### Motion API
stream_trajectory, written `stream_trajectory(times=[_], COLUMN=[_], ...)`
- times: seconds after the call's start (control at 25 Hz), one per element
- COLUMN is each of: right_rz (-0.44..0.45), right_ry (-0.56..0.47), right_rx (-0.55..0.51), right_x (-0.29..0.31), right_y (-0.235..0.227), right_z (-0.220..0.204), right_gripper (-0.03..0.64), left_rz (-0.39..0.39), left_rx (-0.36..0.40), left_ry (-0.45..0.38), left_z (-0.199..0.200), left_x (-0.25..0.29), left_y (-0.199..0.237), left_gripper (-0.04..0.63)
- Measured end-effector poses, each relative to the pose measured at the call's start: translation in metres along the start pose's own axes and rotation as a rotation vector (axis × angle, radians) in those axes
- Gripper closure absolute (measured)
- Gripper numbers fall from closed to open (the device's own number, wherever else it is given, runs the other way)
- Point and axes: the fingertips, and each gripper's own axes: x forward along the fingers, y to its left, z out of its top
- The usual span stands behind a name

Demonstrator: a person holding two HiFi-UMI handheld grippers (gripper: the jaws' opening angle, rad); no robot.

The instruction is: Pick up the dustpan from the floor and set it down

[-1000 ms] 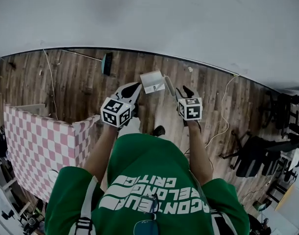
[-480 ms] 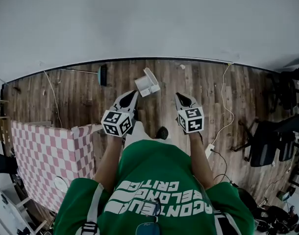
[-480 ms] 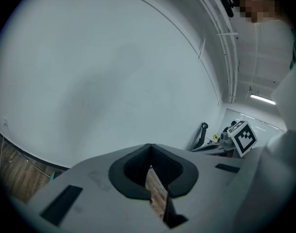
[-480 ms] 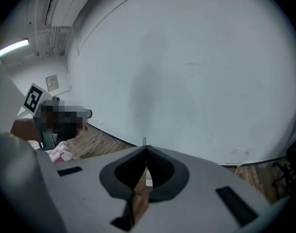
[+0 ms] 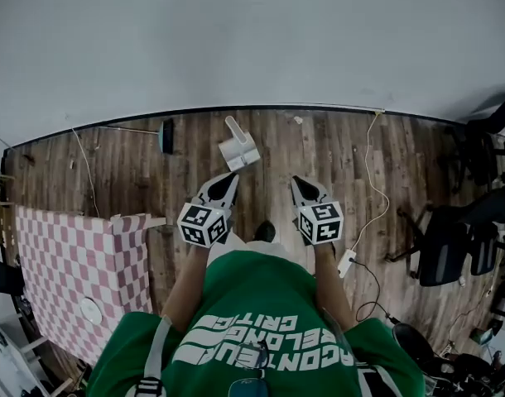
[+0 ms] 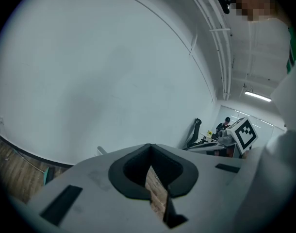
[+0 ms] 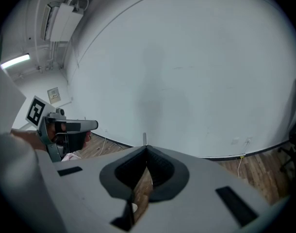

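The dustpan (image 5: 238, 150) lies apart, ahead of the left gripper (image 5: 226, 182) and right gripper (image 5: 300, 185), both closed on nothing. It sits near the wood floor's (image 5: 335, 151) edge by the white wall (image 5: 252, 40).

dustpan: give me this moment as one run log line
dustpan: on floor near wall, unheld | left hand-held gripper: shut, empty | right hand-held gripper: shut, empty | both apart from dustpan

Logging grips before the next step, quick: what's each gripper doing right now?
Left gripper: closed, holding nothing.
Right gripper: closed, holding nothing; the dustpan lies apart, ahead of both.
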Motion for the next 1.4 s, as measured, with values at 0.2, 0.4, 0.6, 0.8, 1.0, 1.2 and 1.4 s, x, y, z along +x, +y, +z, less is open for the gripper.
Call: stream_trajectory(times=[0.2,0.4,0.6,0.8,1.0,1.2,1.4], right_rz=[0.049,0.087,0.119,0.13,0.126,0.121,0.128], right_ry=[-0.024,-0.055,-0.054,-0.049,-0.039,-0.045,-0.058], right_rx=[-0.016,-0.021,-0.064,-0.079,-0.087,-0.074,-0.083], right_x=[-0.006,-0.002,0.001,0.001,0.004,0.005,0.005], right_y=[0.005,0.015,0.026,0.027,0.026,0.017,0.013], right_z=[0.002,0.008,0.008,0.008,0.007,0.01,0.014], right_gripper=[0.609,0.609,0.609,0.609,0.609,0.609,0.609], left_rz=[0.002,0.037,0.052,0.058,0.072,0.082,0.084], left_rx=[0.036,0.03,0.009,0.004,-0.005,-0.012,-0.011], left_ry=[0.004,-0.021,-0.035,-0.038,-0.046,-0.048,-0.048], left_z=[0.004,0.011,0.01,0.009,0.01,0.013,0.013], left_x=[0.001,-0.008,-0.011,-0.011,-0.01,-0.006,-0.001], left_y=[-0.013,-0.005,-0.003,-0.005,-0.001,0.001,-0.002], left_gripper=[0.6,0.6,0.601,0.6,0.6,0.601,0.601])
